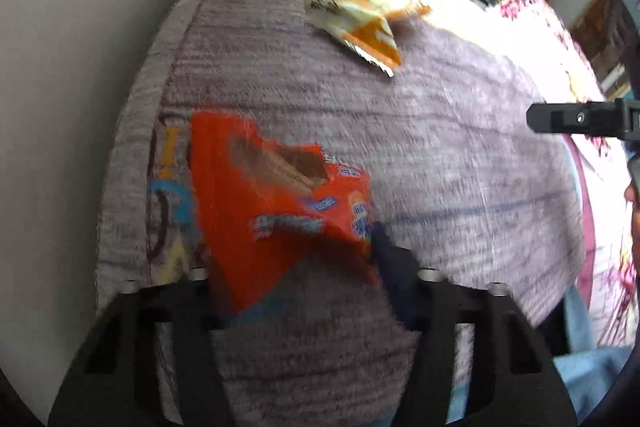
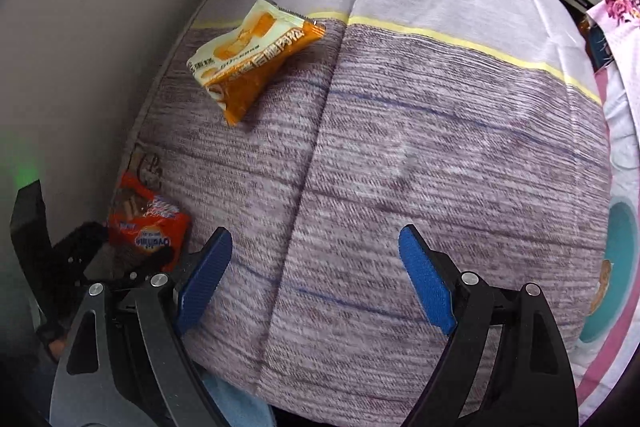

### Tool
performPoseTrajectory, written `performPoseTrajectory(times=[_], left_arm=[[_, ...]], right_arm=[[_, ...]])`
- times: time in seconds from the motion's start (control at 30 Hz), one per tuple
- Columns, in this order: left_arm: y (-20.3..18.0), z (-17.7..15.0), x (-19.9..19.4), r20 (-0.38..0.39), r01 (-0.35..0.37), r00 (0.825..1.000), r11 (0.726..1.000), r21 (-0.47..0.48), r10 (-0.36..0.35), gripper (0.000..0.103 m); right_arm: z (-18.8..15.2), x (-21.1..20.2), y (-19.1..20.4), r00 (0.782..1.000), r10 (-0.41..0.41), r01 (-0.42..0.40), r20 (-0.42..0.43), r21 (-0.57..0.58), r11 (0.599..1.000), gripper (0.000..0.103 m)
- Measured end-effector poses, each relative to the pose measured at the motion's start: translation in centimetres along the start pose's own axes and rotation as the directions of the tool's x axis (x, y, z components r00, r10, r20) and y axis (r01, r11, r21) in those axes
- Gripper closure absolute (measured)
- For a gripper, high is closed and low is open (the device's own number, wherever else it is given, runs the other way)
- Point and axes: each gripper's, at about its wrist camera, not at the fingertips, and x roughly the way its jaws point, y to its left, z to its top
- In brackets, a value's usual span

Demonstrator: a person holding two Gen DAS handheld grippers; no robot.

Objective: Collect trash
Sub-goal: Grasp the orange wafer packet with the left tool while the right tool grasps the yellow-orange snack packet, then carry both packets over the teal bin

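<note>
**Left gripper on the red wrapper; yellow packet not yet collected**

We start at the left gripper (image 1: 296,279). In its own wrist view the red snack wrapper (image 1: 276,211) stands up between the two fingers, its lower part hidden behind them. The view is smeared, so we cannot see the pads meet the foil — we read this as a grip on the wrapper, but a shallow one. From the right wrist view the same red wrapper (image 2: 146,227) sits at the left edge of the bed, right by the wall (image 2: 80,27), with the left gripper's dark frame touching its near side.

The right gripper (image 2: 316,279) hangs over bare bedspread (image 2: 400,147) with its blue pads (image 2: 426,279) spread wide and nothing between them.

Further out, the yellow-orange snack packet (image 2: 252,59) lies flat near the yellow stripe, well apart from both grippers. In the left wrist view the yellow-orange packet (image 1: 360,15) appears beyond the red one.

Risks from here, as we judge them:
- Slick, crumpled foil held by a corner may slide out on lifting.
- The wrapper sits at the bed edge — a slip could drop it between bed and wall.
- Pads closing low could pinch the bedspread with the wrapper.
- The flat packet offers little edge for the right gripper; pads may skate over it.
</note>
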Motion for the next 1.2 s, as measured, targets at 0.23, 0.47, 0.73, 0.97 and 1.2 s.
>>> performPoseTrajectory(times=[0.23, 0.47, 0.73, 0.97, 1.2], left_arm=[[1.8, 3.1, 0.7, 0.042, 0.067, 0.997, 0.996, -0.055, -0.064, 0.067], [1.9, 4.6, 1.4, 0.056, 0.104, 0.993, 0.992, -0.077, -0.1, 0.067], [1.6, 5.9, 2.0, 0.06, 0.116, 0.992, 0.989, -0.095, -0.111, 0.067], [-0.5, 6.5, 2.0, 0.064, 0.134, 0.99, 0.988, -0.081, -0.129, 0.067], [-5.0, 7.5, 1.8, 0.071, 0.165, 0.984, 0.986, -0.021, -0.164, 0.067]], right_arm=[[4.3, 1.6, 0.3, 0.997, 0.065, -0.066, 0.028, 0.059, 0.996, 0.022], [9.6, 4.6, 0.4, 0.988, 0.129, -0.14, 0.079, 0.149, 0.979, 0.022], [10.8, 7.8, 0.6, 0.981, 0.189, -0.194, 0.05, 0.151, 0.969, 0.075], [9.9, 4.3, 0.6, 0.983, 0.13, -0.139, 0.129, 0.067, 0.988, 0.092], [7.2, -1.0, -2.8, 0.974, 0.068, -0.089, 0.217, 0.091, 0.992, 0.092]])
